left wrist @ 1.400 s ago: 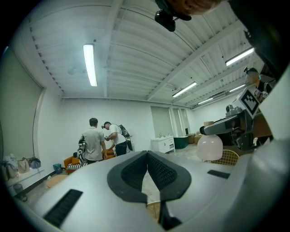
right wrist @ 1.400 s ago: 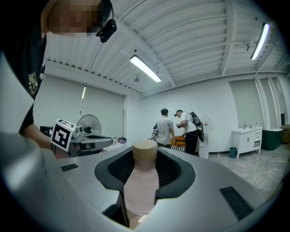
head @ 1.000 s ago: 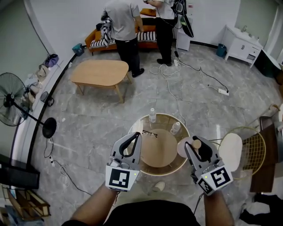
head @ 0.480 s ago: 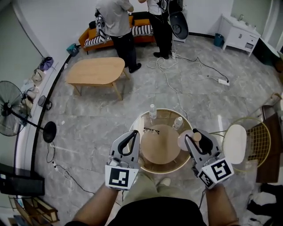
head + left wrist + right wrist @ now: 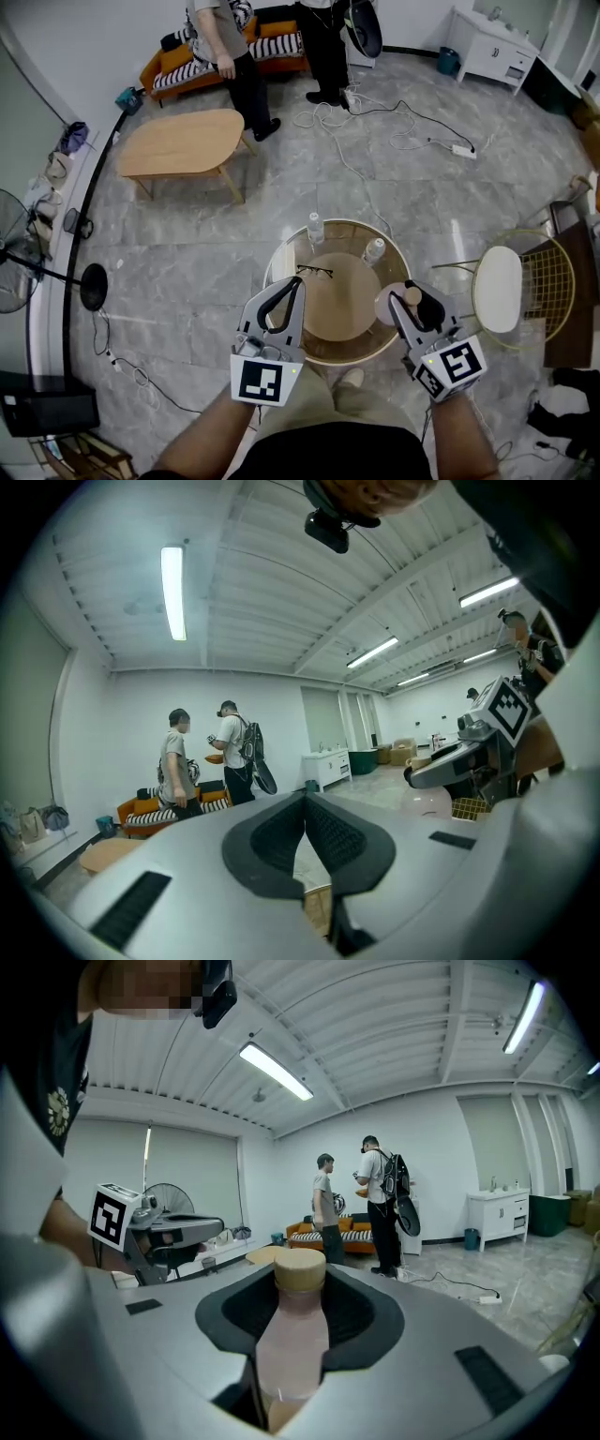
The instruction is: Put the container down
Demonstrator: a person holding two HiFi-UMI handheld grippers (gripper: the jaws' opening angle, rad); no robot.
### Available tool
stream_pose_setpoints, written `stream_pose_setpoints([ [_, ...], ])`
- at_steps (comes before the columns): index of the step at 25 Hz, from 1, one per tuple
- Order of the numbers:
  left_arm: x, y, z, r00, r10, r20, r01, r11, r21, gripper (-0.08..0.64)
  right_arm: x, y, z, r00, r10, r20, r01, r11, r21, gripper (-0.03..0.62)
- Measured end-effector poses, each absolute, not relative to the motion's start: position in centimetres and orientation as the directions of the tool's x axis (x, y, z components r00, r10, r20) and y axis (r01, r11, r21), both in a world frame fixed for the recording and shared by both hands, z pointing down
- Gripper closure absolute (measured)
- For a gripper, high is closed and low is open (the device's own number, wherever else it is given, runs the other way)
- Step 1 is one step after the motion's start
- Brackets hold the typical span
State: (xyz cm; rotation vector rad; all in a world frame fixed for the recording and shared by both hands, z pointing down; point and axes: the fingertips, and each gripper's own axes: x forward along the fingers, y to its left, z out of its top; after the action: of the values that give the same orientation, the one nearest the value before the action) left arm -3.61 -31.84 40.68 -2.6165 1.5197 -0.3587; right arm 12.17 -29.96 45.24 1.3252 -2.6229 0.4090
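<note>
Right claw (image 5: pixel 300 1309): pinching the bottle (image 5: pixel 292 1340) at its shoulder, just under the tan cap (image 5: pixel 300 1273).
Left claw (image 5: pixel 305 810): pressed together, nothing between its jaws; it hangs over the desk's near-left rim.
Bottle place: upright in the right claw, over the right edge of the round desk (image 5: pixel 339 309); by my judgement not yet set down.
Desk: wood middle bare; glasses (image 5: pixel 317 272) and two water bottles (image 5: pixel 316 228) on the far side.
Risk, edge: lowered here, the base may land half on the rim and tip off.
Risk, release: the bottle is tall and narrow, gripped high; letting go before the base sits flat would topple it.
</note>
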Motion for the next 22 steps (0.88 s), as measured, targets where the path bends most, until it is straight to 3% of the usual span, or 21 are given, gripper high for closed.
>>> stream_pose_setpoints([
  [22, -2.3, -36.9, 48.9, 0.536, -0.815, 0.22, -0.792, -0.576, -0.202, 0.545, 12.2, -33.8, 57.5, -0.516, -0.76, 0.396, -0.856, 0.476, -0.203, 0.445],
])
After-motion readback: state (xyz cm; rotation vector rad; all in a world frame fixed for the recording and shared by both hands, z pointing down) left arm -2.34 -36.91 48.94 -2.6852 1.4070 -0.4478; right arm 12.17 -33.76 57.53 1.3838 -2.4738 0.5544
